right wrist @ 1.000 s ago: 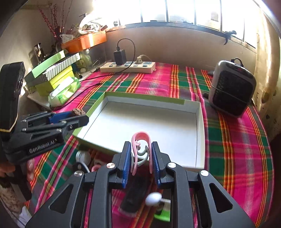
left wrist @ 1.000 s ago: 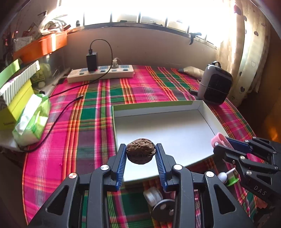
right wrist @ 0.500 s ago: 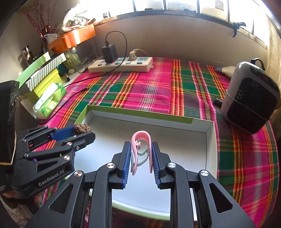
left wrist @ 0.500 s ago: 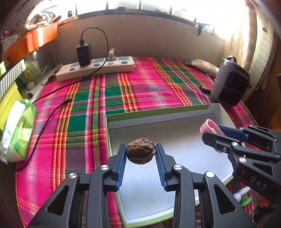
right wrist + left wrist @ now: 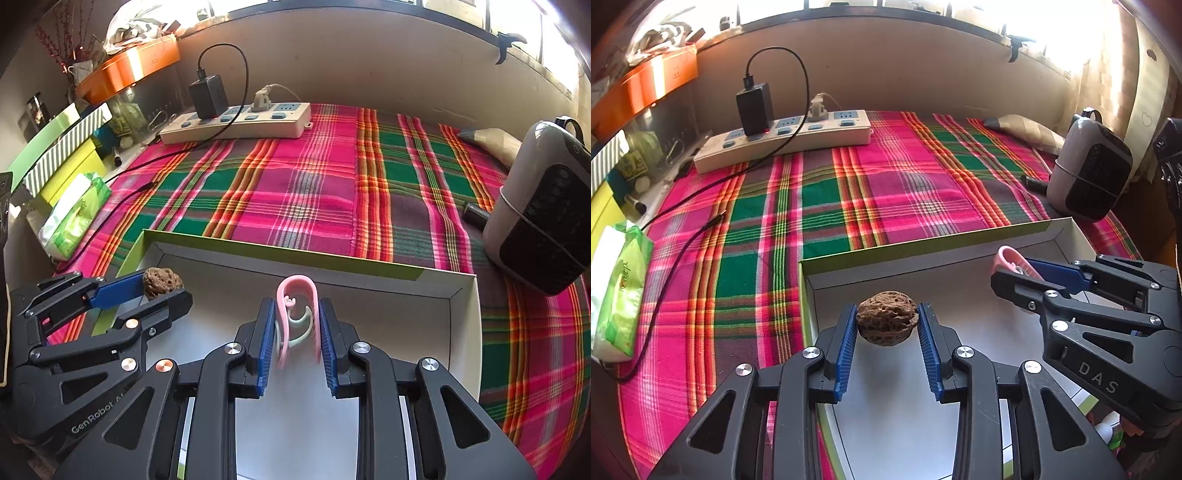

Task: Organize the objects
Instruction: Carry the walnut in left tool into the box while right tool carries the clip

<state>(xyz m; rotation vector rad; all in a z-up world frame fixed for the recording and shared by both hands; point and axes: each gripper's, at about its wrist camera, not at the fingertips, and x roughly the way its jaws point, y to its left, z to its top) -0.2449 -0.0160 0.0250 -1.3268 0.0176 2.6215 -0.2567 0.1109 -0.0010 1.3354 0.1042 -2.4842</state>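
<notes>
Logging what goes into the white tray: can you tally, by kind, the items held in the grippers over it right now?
Walnut: 1, held in the left hand-held gripper
Pink clip: 1, held in the right hand-held gripper
Total: 2, both over the white tray; nothing visibly lies in it yet.

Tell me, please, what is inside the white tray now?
Nothing visible rests on the floor of the white tray. The walnut and the pink clip hang above it, each gripped in jaws. The tray's near part is covered by the grippers.
</notes>
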